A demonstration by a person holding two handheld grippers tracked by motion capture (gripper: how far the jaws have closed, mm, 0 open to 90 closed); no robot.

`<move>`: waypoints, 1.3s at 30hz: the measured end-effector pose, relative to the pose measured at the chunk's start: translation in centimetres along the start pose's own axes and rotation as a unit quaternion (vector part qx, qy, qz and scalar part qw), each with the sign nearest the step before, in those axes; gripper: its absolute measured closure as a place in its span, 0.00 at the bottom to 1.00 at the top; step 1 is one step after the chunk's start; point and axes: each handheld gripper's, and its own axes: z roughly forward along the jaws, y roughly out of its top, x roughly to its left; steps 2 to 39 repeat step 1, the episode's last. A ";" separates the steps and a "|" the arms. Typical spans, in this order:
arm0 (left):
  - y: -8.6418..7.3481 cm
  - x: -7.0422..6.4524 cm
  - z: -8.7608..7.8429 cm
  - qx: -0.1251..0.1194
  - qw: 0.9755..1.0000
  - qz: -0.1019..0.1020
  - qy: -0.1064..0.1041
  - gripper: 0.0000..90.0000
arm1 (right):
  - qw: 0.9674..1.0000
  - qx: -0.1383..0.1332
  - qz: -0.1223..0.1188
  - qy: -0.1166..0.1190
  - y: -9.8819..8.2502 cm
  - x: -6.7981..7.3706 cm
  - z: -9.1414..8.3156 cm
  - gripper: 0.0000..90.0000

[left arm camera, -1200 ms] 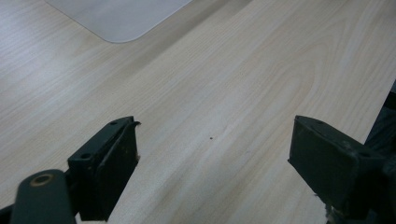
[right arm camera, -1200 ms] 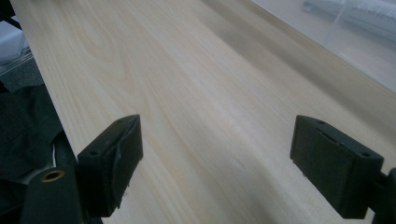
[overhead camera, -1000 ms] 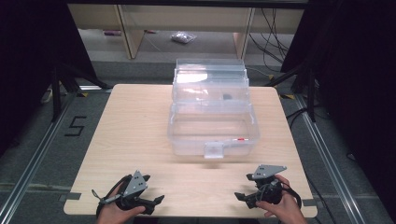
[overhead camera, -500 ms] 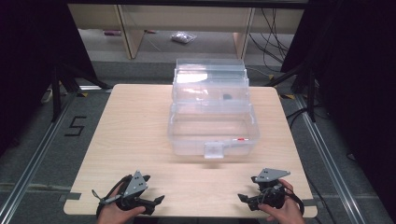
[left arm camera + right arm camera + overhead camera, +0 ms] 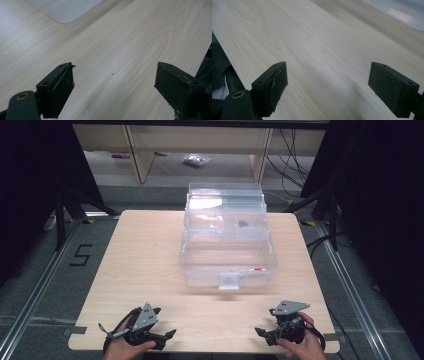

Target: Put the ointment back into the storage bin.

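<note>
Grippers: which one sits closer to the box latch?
The right gripper. It rests nearer the table's middle line, below the latch of the box; the left gripper lies farther off.

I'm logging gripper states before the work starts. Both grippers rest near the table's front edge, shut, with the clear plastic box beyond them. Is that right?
Not quite: the left gripper and right gripper are open, jaws wide apart with nothing between them, as each gripper view shows. They do sit near the table's front edge, the clear plastic box beyond them.
</note>
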 end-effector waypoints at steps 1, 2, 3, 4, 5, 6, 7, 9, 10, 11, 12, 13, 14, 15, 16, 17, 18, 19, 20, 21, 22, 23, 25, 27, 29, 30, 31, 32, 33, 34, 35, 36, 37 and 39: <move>0.0 0.0 0.0 0.000 1.000 0.000 0.000 0.17 | 1.000 0.000 0.000 0.000 0.0 0.0 0.0 0.18; 0.0 0.0 0.0 0.000 1.000 0.000 0.000 0.17 | 1.000 0.000 0.000 0.000 0.0 0.0 0.0 0.18; 0.0 0.0 0.0 0.000 1.000 0.000 0.000 0.17 | 1.000 0.000 0.000 0.000 0.0 0.0 0.0 0.18; 0.0 0.0 0.0 0.000 1.000 0.000 0.000 0.17 | 1.000 0.000 0.000 0.000 0.0 0.0 0.0 0.18; 0.0 0.0 0.0 0.000 1.000 0.000 0.000 0.17 | 1.000 0.000 0.000 0.000 0.0 0.0 0.0 0.18; 0.0 0.0 0.0 0.000 1.000 0.000 0.000 0.17 | 1.000 0.000 0.000 0.000 0.0 0.0 0.0 0.18; 0.0 0.0 0.0 0.000 1.000 0.000 0.000 0.17 | 1.000 0.000 0.000 0.000 0.0 0.0 0.0 0.18; 0.0 0.0 0.0 0.000 1.000 0.000 0.000 0.17 | 1.000 0.000 0.000 0.000 0.0 0.0 0.0 0.18; 0.0 0.0 0.0 0.000 1.000 0.000 0.000 0.17 | 1.000 0.000 0.000 0.000 0.0 0.0 0.0 0.18; 0.0 0.0 0.0 0.000 1.000 0.000 0.000 0.17 | 1.000 0.000 0.000 0.000 0.0 0.0 0.0 0.18; 0.0 0.0 0.0 0.000 1.000 0.000 0.000 0.17 | 1.000 0.000 0.000 0.000 0.0 0.0 0.0 0.18; 0.0 0.0 0.0 0.000 1.000 0.000 0.000 0.17 | 1.000 0.000 0.000 0.000 0.0 0.0 0.0 0.18; 0.0 0.0 0.0 0.000 1.000 0.000 0.000 0.17 | 1.000 0.000 0.000 0.000 0.0 0.0 0.0 0.18; 0.0 0.0 0.0 0.000 1.000 0.000 0.000 0.17 | 1.000 0.000 0.000 0.000 0.0 0.0 0.0 0.18; 0.0 0.0 0.0 0.000 1.000 0.000 0.000 0.17 | 1.000 0.000 0.000 0.000 0.0 0.0 0.0 0.18; 0.0 0.0 0.0 0.000 1.000 0.000 0.000 0.17 | 1.000 0.000 0.000 0.000 0.0 0.0 0.0 0.18; 0.0 0.0 0.0 0.000 1.000 0.000 0.000 0.17 | 1.000 0.000 0.000 0.000 0.0 0.0 0.0 0.18; 0.0 0.0 0.0 0.000 1.000 0.000 0.000 0.17 | 1.000 0.000 0.000 0.000 0.0 0.0 0.0 0.18; 0.0 0.0 0.0 0.000 1.000 0.000 0.000 0.17 | 1.000 0.000 0.000 0.000 0.0 0.0 0.0 0.18; 0.0 0.0 0.0 0.000 1.000 0.000 0.000 0.17 | 1.000 0.000 0.000 0.000 0.0 0.0 0.0 0.18; 0.0 0.0 0.0 0.000 1.000 0.000 0.000 0.17 | 1.000 0.000 0.000 0.000 0.0 0.0 0.0 0.18; 0.0 0.0 0.0 0.000 1.000 0.000 0.000 0.17 | 1.000 0.000 0.000 0.000 0.0 0.0 0.0 0.18; 0.0 0.0 0.0 0.000 1.000 0.000 0.000 0.17 | 1.000 0.000 0.000 0.000 0.0 0.0 0.0 0.18; 0.0 0.0 0.0 0.000 1.000 0.000 0.000 0.17 | 1.000 0.000 0.000 0.000 0.0 0.0 0.0 0.18; 0.0 0.0 0.0 0.000 1.000 0.000 0.000 0.17 | 1.000 0.000 0.000 0.000 0.0 0.0 0.0 0.18; 0.0 0.0 0.0 0.000 1.000 0.000 0.000 0.17 | 1.000 0.000 0.000 0.000 0.0 0.0 0.0 0.18; 0.0 0.0 0.0 0.000 1.000 0.000 0.000 0.17 | 1.000 0.000 0.000 0.000 0.0 0.0 0.0 0.18; 0.0 0.0 0.0 0.000 1.000 0.000 0.000 0.17 | 1.000 0.000 0.000 0.000 0.0 0.0 0.0 0.18; 0.0 0.0 0.0 0.000 1.000 0.000 0.000 0.17 | 1.000 0.000 0.000 0.000 0.0 0.0 0.0 0.18; 0.0 0.0 0.0 0.000 1.000 0.000 0.000 0.17 | 1.000 0.000 0.000 0.000 0.0 0.0 0.0 0.18; 0.0 0.0 0.0 0.000 1.000 0.000 0.000 0.17 | 1.000 0.000 0.000 0.000 0.0 0.0 0.0 0.18; 0.0 0.0 0.0 0.000 1.000 0.000 0.000 0.17 | 1.000 0.000 0.000 0.000 0.0 0.0 0.0 0.18; 0.0 0.0 0.0 0.000 1.000 0.000 0.000 0.17 | 1.000 0.000 0.000 0.000 0.0 0.0 0.0 0.18; 0.0 0.0 0.0 0.000 1.000 0.000 0.000 0.17 | 1.000 0.000 0.000 0.000 0.0 0.0 0.0 0.18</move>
